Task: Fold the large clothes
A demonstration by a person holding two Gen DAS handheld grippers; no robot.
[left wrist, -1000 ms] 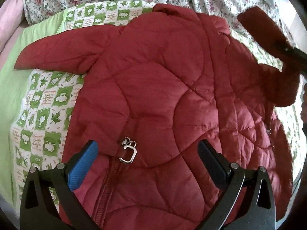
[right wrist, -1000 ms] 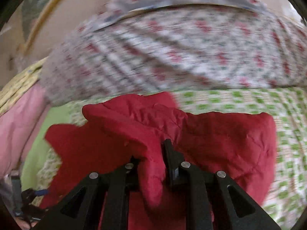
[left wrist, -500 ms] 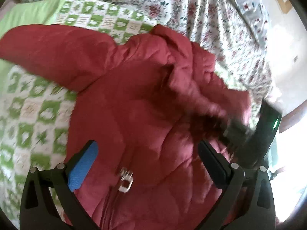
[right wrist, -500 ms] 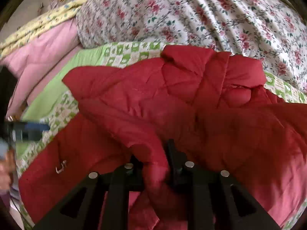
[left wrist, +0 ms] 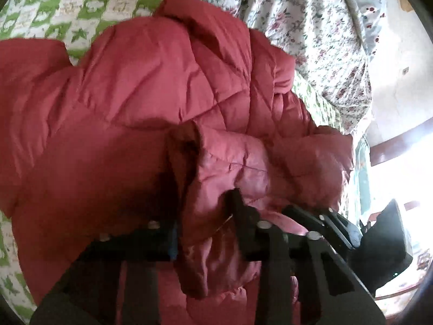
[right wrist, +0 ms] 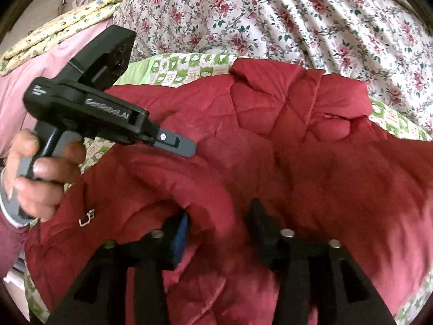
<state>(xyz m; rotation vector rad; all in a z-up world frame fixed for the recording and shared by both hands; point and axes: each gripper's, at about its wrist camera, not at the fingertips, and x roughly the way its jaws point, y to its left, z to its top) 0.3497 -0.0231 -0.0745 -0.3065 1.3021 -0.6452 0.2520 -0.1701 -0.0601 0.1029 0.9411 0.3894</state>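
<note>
The red quilted jacket (right wrist: 270, 140) lay spread on the green-and-white checked quilt (left wrist: 89, 8), puffy and creased, one sleeve (left wrist: 238, 168) folded over its front. The left gripper (left wrist: 205, 216) had just closed and clamped that sleeve's cuff. The right gripper (right wrist: 219, 224) had just been opening; its jaws stood apart around a fold without pressing it.

White lettering reading "GenRobot.AI" is showing along the side of the left gripper's black body (right wrist: 89, 108), which is hovering over the red jacket (right wrist: 270, 135); a small white slanted-stripe logo is sitting at the rear end of that same body, farthest from the jacket. Nothing else is reading as text
</note>
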